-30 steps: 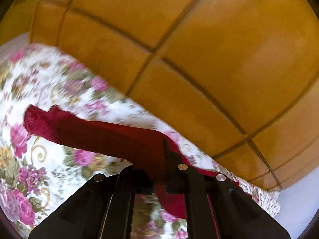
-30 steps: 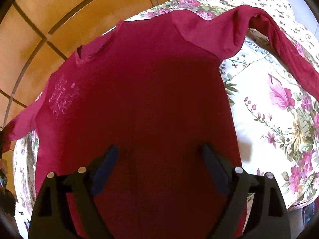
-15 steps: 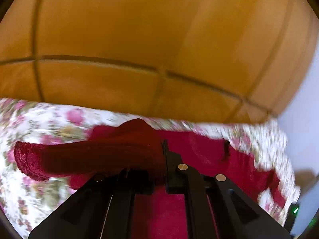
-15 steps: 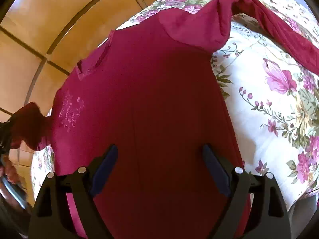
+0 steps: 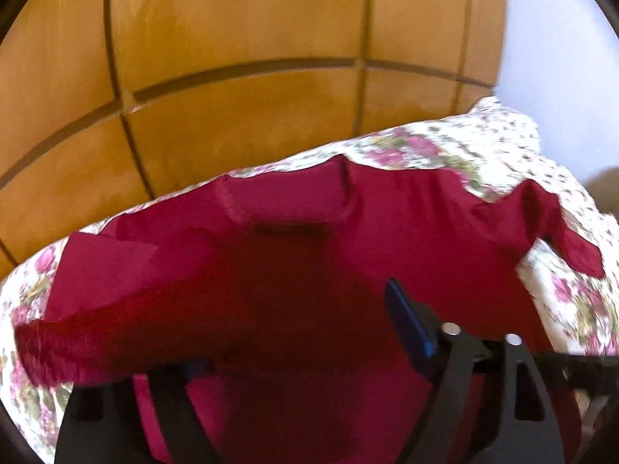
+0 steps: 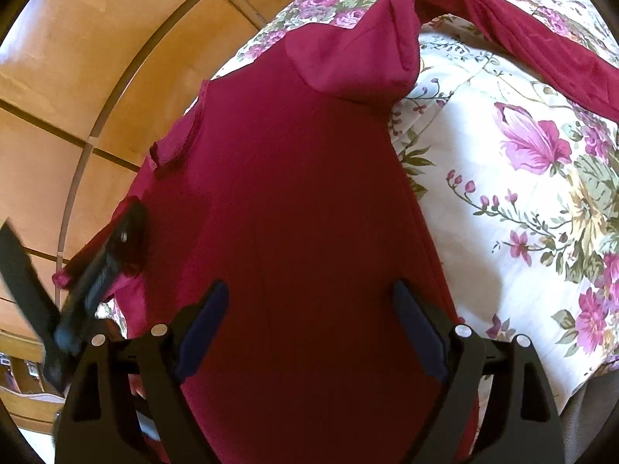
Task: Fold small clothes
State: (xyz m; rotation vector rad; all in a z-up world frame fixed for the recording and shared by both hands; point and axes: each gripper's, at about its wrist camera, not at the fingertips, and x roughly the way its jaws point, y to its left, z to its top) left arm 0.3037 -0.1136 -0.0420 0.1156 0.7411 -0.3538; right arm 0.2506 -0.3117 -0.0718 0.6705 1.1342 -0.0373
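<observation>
The red shirt (image 6: pixel 301 201) lies flat on the floral bedspread (image 6: pixel 514 201), left sleeve (image 5: pixel 116 332) folded in beneath the spread-open left gripper (image 5: pixel 294 352); the right gripper (image 6: pixel 309 321), jaws apart, should next take the sleeve (image 6: pixel 522 42) at one o'clock.

Shirt (image 6: pixel 301 201) flat on the bedspread (image 6: pixel 503 201), padded headboard (image 5: pixel 232 77) behind, one sleeve (image 6: pixel 522 34) out rightward.

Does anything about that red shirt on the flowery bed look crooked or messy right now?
Yes. The red long-sleeved shirt lies flat on the floral bedspread, but its far sleeve humps up in an arch instead of lying smooth. The other sleeve is draped across the shirt's body, loosely and at a slant.
</observation>
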